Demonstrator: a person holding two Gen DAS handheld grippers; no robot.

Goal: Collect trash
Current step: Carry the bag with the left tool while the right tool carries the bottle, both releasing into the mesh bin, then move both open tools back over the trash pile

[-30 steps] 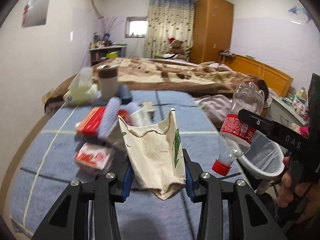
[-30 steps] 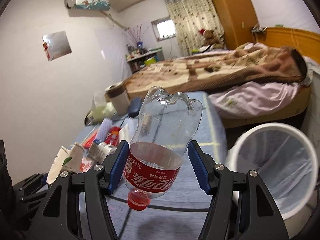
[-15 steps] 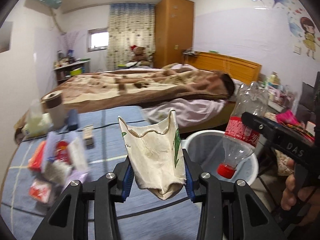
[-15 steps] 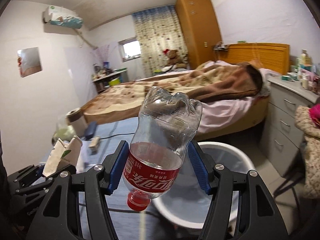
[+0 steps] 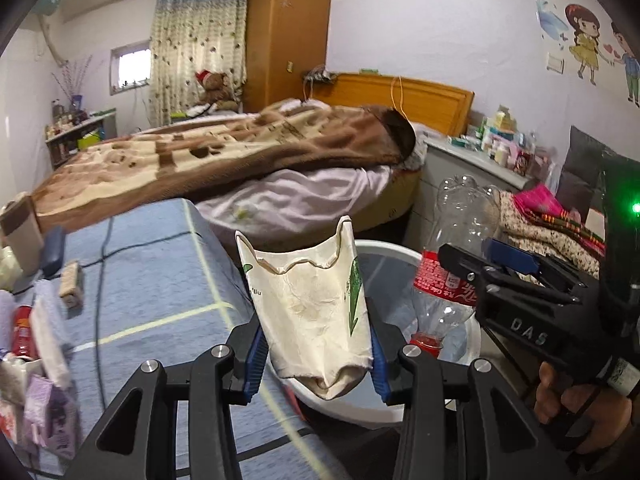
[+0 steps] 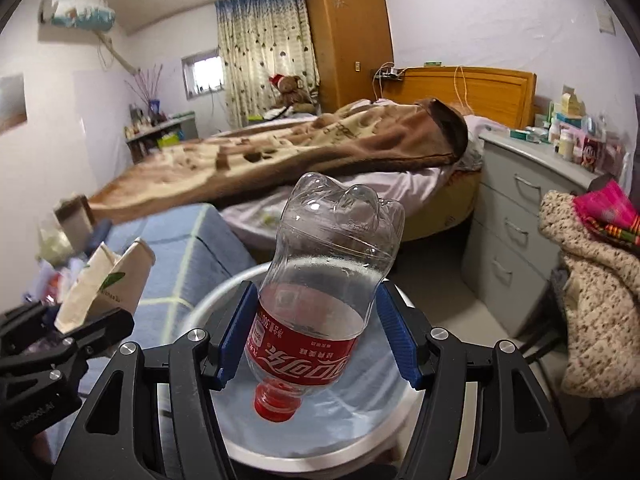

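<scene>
Right wrist view: our right gripper (image 6: 316, 340) clamps an empty plastic bottle (image 6: 324, 292), cap down, over the white bin (image 6: 224, 292); light, slick, squashy, so we grip its labelled waist. Our left gripper (image 5: 316, 354) pinches a limp, flattened paper cup (image 5: 308, 308) by its sides near the bin's rim.

both wrist cams fwd-down, share bin (image 5: 472, 332) (image 6: 224, 292)

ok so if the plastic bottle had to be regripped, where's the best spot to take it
Grip the plastic bottle across its labelled waist, as the right gripper does now, one pad on each side. There the body is round and fairly even. It hangs cap down over the white bin; the lobed base above looks harder to hold.
</scene>
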